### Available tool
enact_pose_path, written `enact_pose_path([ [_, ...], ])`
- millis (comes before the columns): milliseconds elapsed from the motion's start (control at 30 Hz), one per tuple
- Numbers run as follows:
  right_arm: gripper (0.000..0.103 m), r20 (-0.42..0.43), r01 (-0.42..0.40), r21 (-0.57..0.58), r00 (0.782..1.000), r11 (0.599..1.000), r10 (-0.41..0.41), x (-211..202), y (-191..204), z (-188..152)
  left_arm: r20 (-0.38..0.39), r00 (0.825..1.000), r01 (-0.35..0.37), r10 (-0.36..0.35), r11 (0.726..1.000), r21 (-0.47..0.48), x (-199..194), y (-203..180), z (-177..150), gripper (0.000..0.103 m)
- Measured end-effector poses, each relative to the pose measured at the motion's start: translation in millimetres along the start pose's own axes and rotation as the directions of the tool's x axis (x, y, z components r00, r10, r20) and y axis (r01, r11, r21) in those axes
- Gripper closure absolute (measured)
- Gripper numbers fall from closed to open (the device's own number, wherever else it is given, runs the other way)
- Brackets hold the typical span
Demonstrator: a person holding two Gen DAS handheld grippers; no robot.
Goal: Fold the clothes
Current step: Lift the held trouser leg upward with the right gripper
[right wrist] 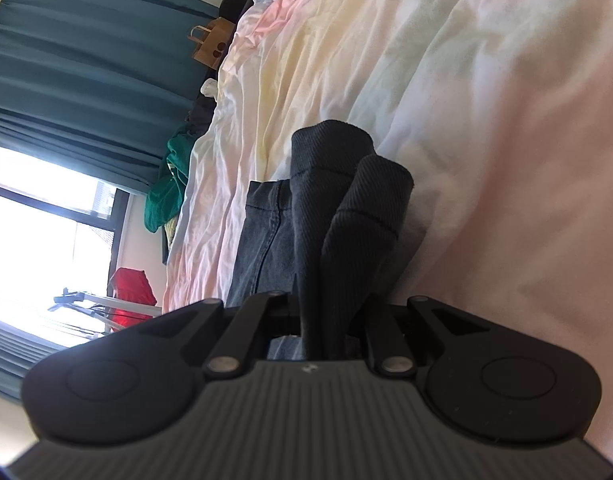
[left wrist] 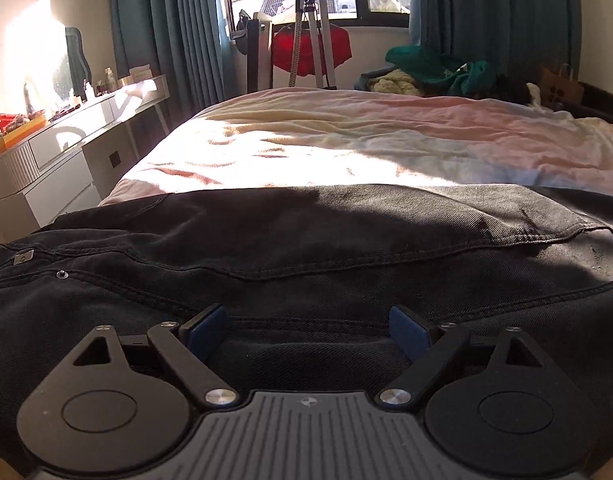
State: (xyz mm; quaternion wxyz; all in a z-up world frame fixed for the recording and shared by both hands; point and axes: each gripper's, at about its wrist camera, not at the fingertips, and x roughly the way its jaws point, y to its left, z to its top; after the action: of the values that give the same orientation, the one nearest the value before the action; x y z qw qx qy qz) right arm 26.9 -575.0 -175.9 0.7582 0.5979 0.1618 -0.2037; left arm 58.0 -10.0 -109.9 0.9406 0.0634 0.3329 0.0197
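Black jeans (left wrist: 290, 248) lie spread across the near end of the bed, waist part toward the left with a rivet and a small tag. My left gripper (left wrist: 308, 330) is open, its blue-padded fingers (left wrist: 206, 328) resting on the denim with fabric between them. In the right wrist view, which is rolled sideways, my right gripper (right wrist: 326, 320) is shut on the jeans (right wrist: 338, 216): the hem ends of both legs stick out past the jaws, bunched and standing above the bed sheet. The fingertips are hidden by the cloth.
The bed (left wrist: 346, 140) has a pale pink, yellow and blue sheet. A white dresser (left wrist: 66, 152) stands at the left. A pile of green clothes (left wrist: 438, 68), a paper bag (left wrist: 558, 84) and a stand with a red item (left wrist: 310, 48) are by the window.
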Motion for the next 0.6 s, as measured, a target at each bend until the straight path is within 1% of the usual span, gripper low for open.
enact_pose_path([
  [67,0.092,0.012,0.010,-0.048,1.000,0.999,-0.009,-1.0,7.2,-0.7,0.004,1.000,-0.006,0.006,1.000,0.016,-1.0,-2.4,-1.9,0.013],
  [133,0.092,0.021,0.011,-0.074,1.000,0.997,-0.009,-1.6,11.1,-1.2,0.004,1.000,-0.009,0.009,1.000,0.008,-3.0,-1.9,-1.3,0.013],
  [233,0.092,0.029,0.011,-0.102,1.000,0.995,-0.008,-2.4,14.5,-1.3,0.013,1.000,-0.002,0.002,1.000,-0.019,-8.1,1.1,1.4,0.015],
  [333,0.092,0.037,0.009,-0.128,0.999,0.992,-0.004,-4.1,17.4,-2.0,0.039,0.999,-0.011,0.013,0.999,-0.042,-15.6,3.9,3.6,0.016],
  [400,0.092,0.042,0.004,-0.136,0.999,0.991,0.002,-5.3,19.5,-2.1,0.029,0.999,-0.012,0.013,0.999,-0.034,-15.4,3.2,4.2,0.016],
  [533,0.092,0.056,-0.003,-0.160,0.998,0.987,0.012,-9.2,24.9,-3.2,0.011,0.999,-0.032,0.032,0.999,0.020,-8.4,-4.1,-0.2,0.015],
  [600,0.092,0.064,-0.005,-0.175,0.998,0.985,0.016,-12.2,28.1,-4.3,0.009,1.000,-0.026,0.025,0.999,0.024,-7.7,-4.8,-0.9,0.015],
])
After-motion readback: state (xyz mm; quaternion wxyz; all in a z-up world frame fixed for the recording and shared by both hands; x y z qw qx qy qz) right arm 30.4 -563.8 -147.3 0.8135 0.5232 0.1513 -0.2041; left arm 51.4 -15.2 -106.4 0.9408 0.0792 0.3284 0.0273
